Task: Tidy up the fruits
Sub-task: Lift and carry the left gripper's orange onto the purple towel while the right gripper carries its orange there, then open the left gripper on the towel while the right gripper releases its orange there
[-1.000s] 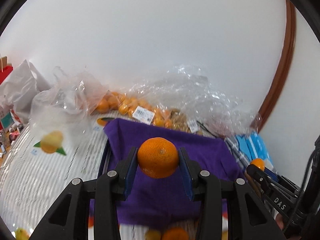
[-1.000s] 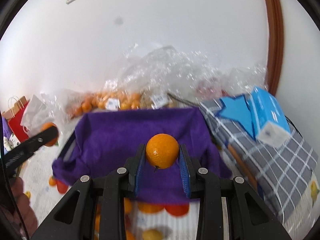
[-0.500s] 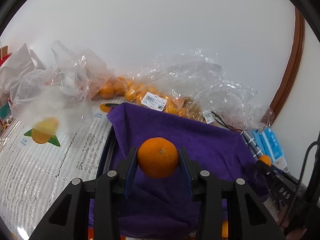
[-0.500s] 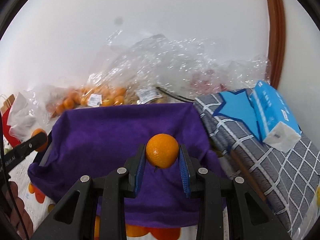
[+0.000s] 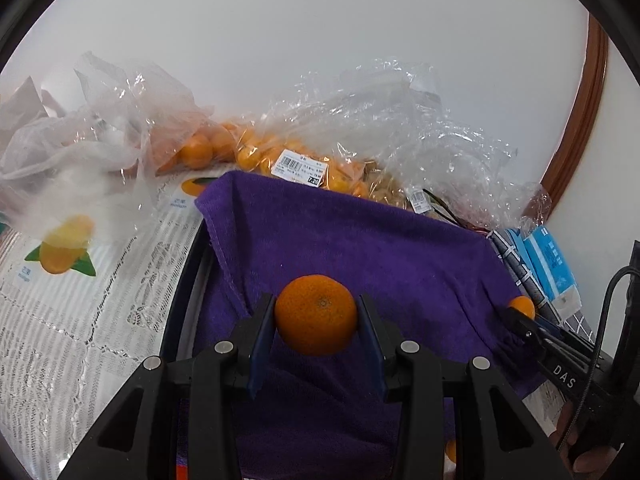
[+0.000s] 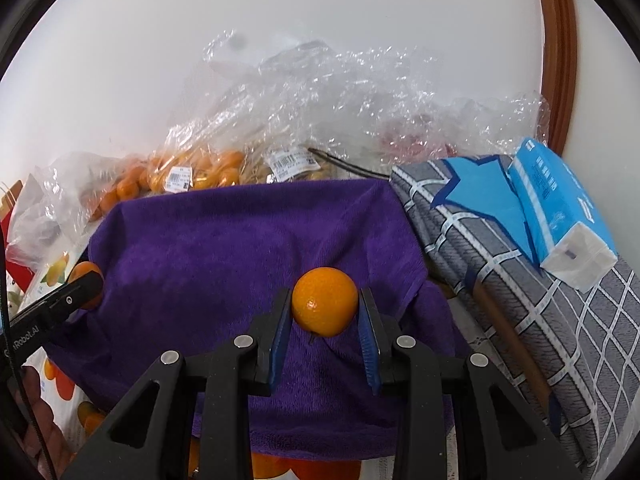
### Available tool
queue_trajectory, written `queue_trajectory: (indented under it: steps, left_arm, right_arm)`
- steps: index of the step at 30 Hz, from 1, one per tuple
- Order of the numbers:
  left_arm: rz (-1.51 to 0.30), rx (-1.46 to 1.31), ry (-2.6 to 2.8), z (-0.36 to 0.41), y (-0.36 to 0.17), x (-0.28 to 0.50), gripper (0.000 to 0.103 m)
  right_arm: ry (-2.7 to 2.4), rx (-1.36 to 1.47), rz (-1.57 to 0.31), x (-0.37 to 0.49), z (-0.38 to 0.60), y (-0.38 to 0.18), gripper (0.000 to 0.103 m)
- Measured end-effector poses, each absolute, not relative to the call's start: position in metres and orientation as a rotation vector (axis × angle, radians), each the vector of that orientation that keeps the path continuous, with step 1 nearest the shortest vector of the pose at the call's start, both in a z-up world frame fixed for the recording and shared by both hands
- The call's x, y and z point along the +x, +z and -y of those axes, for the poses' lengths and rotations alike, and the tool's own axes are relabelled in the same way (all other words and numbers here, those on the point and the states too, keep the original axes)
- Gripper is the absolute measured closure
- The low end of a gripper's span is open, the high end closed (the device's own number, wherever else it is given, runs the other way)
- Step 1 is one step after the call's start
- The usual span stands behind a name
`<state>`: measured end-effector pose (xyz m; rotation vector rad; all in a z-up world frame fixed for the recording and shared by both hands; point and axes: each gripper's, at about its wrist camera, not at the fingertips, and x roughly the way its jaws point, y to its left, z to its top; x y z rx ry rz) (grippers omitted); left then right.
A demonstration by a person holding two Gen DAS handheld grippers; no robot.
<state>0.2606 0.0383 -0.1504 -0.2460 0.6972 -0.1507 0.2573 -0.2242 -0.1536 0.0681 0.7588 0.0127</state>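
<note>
A plain white wall (image 5: 320, 60) backs the scene, with a curved brown wooden trim (image 5: 580, 120) at the right. From the left wrist, a lace-patterned tablecloth (image 5: 80, 320) printed with fruit covers the surface; a purple towel (image 5: 360, 248) drapes a dark-rimmed container. Clear plastic bags of small oranges (image 5: 208, 148) lie behind it. The left gripper (image 5: 316, 316) clamps a mandarin (image 5: 316, 314) above the towel. The right gripper's tip shows at the right edge.

From the right wrist, items hidden from the other view appear: a grey checked cloth (image 6: 520, 272) with a blue tissue pack (image 6: 560, 216) resting on it. The right gripper (image 6: 325, 304) pinches an orange (image 6: 325, 302) above the towel's near part.
</note>
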Motion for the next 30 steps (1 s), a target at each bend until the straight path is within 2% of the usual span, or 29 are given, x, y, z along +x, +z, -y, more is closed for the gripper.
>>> queue_trajectory:
  steps: [30]
  left_arm:
    - [-0.751, -0.218, -0.150, -0.034, -0.159, 0.269, 0.064]
  right_arm:
    - [0.025, 0.044, -0.852, 0.265, 0.215, -0.173, 0.070]
